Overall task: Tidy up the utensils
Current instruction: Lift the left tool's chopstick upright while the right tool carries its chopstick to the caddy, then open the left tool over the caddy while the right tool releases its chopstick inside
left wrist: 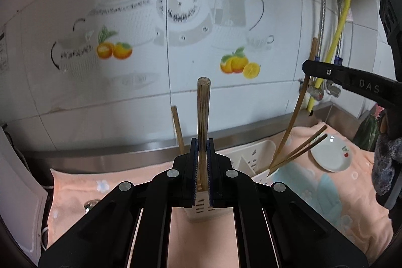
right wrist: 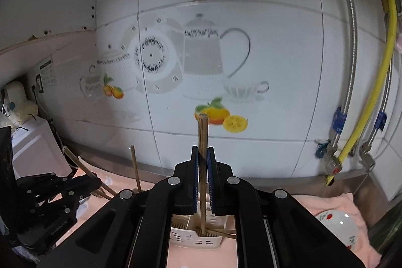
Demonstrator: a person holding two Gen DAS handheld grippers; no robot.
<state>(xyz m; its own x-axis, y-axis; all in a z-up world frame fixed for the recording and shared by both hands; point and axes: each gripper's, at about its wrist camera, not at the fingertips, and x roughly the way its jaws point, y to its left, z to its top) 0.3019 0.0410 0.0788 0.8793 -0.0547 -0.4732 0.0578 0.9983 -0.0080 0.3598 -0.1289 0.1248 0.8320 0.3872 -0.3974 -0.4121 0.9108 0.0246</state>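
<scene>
My left gripper (left wrist: 203, 143) is shut on a wooden chopstick (left wrist: 203, 107) that stands upright, its lower end inside the white slotted utensil holder (left wrist: 201, 209). My right gripper (right wrist: 202, 151) is shut on another upright chopstick (right wrist: 202, 135), whose tip sits in the holder (right wrist: 196, 237). In the left wrist view the right gripper (left wrist: 306, 66) comes in from the right, its chopstick (left wrist: 292, 117) reaching down to the holder's right end. Two more chopsticks (left wrist: 304, 143) lean out of that end. One lone chopstick (left wrist: 177, 127) stands behind my left fingers. The left gripper (right wrist: 96, 181) shows at the left of the right wrist view.
The holder rests on a pink towel (left wrist: 314, 195) spread over a steel counter (left wrist: 125, 155). A small white plate (left wrist: 331, 153) with a cherry print lies to the right. A tiled wall stands close behind. A yellow hose (right wrist: 371, 107) and valves (right wrist: 331, 162) are at the far right, and a white appliance (right wrist: 37, 142) at the left.
</scene>
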